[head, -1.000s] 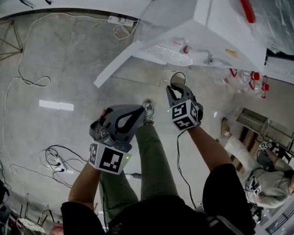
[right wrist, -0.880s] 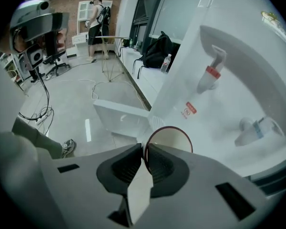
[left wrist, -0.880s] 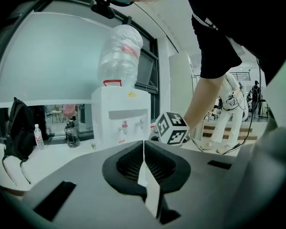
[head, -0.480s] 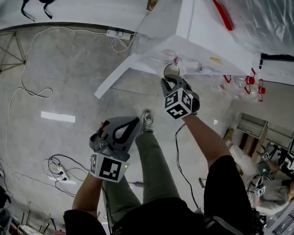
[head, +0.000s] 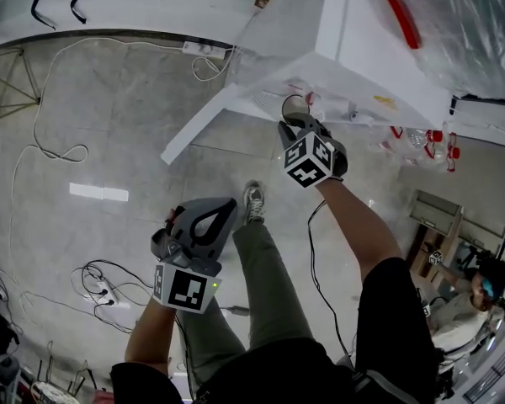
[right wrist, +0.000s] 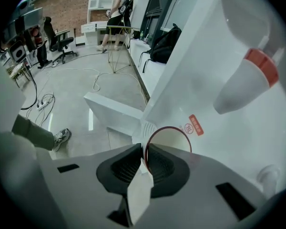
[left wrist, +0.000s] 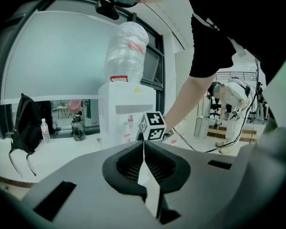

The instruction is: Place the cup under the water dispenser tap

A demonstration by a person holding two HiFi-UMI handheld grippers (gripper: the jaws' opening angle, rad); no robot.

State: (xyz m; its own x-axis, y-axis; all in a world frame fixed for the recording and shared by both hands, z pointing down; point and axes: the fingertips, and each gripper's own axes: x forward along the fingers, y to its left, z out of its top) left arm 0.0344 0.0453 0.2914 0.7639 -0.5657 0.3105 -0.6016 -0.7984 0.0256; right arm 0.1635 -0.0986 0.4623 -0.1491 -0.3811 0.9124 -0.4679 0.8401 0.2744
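We look down on a pale grey polished floor [head: 109,124] that fills most of the head view, with a white ledge [head: 135,2] curving along it at 11 o'clock. The white water dispenser [head: 353,49] stands at 1 o'clock with an upturned clear bottle [left wrist: 126,46] on its top. A long white panel [head: 198,124] slants out from its base toward 9 o'clock.

Behind the ledge, the left gripper view shows us a wide window [left wrist: 52,56]. The right gripper view shows a brick wall [right wrist: 62,4] far off at 11 o'clock. A black backpack [left wrist: 24,123] sits on the ledge, white cables [head: 42,133] loop over the floor at 9 o'clock, and a power strip [head: 204,49] lies near the ledge at 12 o'clock.

The left gripper [left wrist: 144,147], at 7 o'clock in the head view, has its jaws pressed together with nothing between them. The right gripper [right wrist: 144,151] pinches the wall of the cup [right wrist: 174,140], one jaw inside the rim and one outside. The red-rimmed cup hangs just before the dispenser's front panel, beside the drip grille [right wrist: 145,127]. The red-capped tap [right wrist: 248,78] is at 2 o'clock from the cup and apart from it.
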